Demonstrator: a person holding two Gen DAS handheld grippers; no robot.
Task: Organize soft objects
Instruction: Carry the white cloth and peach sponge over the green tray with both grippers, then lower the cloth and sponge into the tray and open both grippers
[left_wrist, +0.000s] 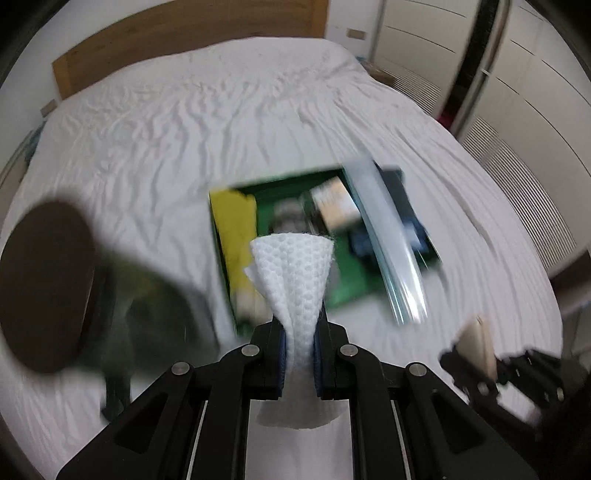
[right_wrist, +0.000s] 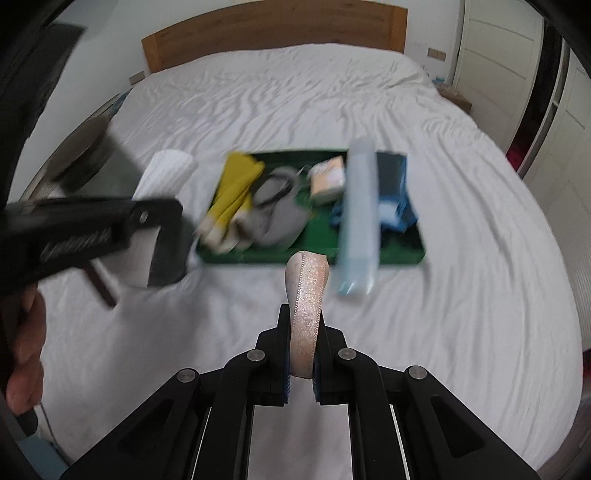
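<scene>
Starting at the far left of the left wrist view, a dark brown round thing (left_wrist: 46, 284) sits blurred at the edge of the white bed (left_wrist: 177, 122); what it is I cannot tell. Moving across, the left gripper (left_wrist: 300, 332) has its jaws pinched nearly together on a white textured cloth (left_wrist: 295, 273), which fans out above the fingers and hangs down behind them. Beyond it on the sheet lies a green tray (left_wrist: 354, 284), with a yellow cloth (left_wrist: 234, 236) at its left end, something grey and something tan in the middle, all smeared by blur, and a pale translucent strip (left_wrist: 388, 240) lying across its right part. Lower right, the other gripper shows up clamped on a beige piece.

Over to the right wrist view: a hand (right_wrist: 24, 354) at the left edge holds the left gripper, white cloth poking out ahead. Centre stage, the tray again, holding yellow cloth, a grey garment (right_wrist: 275, 214), a tan packet (right_wrist: 327, 181) and blue fabric (right_wrist: 397, 199) at the right end. Down front, the right gripper (right_wrist: 303, 328) is closed almost fully on a pinkish-beige band (right_wrist: 308, 291) with a patterned edge, standing upright between the pads, above bare sheet and short of the tray.
</scene>
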